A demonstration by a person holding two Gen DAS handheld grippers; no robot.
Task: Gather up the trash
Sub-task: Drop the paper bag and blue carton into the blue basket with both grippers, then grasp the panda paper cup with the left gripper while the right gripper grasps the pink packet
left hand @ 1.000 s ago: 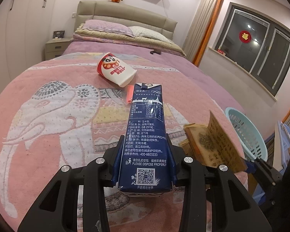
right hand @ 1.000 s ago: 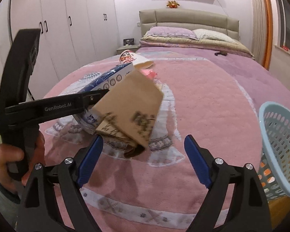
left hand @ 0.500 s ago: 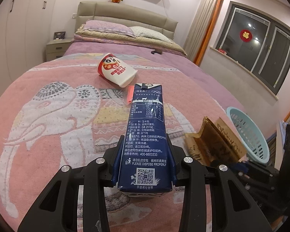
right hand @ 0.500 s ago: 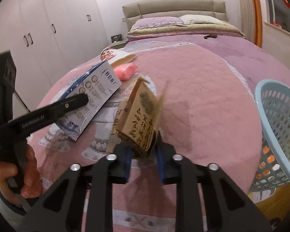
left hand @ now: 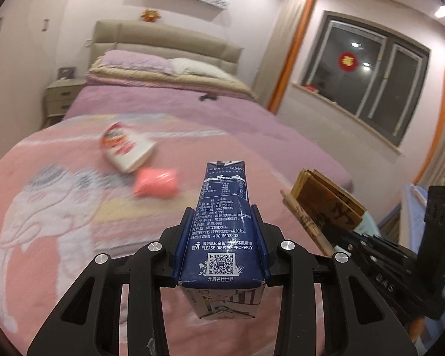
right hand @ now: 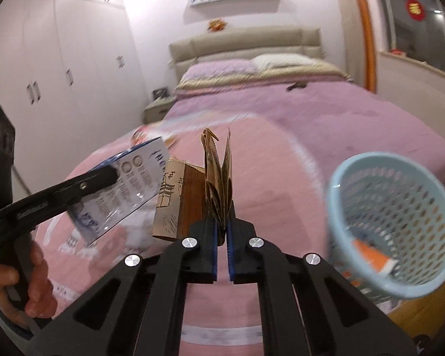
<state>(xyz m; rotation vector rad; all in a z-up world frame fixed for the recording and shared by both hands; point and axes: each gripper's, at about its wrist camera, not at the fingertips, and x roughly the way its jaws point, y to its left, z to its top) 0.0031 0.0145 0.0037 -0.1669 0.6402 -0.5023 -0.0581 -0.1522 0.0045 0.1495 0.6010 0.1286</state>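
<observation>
Left gripper [left hand: 222,243]: jaws clamped on both sides of blue milk carton [left hand: 222,231]; carton lifted clear of bed, pointing toward 12 o'clock.
Right gripper [right hand: 221,234]: jaws pressed together on bottom edge of folded brown paper bag [right hand: 218,178]; bag upright, off the blanket.
Basket [right hand: 400,207]: light blue, at 3 o'clock in right wrist view, beside the bed; some orange-and-white item [right hand: 373,256] already inside.
Left on blanket [left hand: 59,207]: red-and-white paper cup [left hand: 126,148] lying on its side at 11 o'clock; pink packet [left hand: 155,182] just beside it, nearer.
Progress estimate: partway; two pieces in hand, not yet over the basket; two pieces uncollected.
Blur: strong in both views; cup and packet detail unreadable.
</observation>
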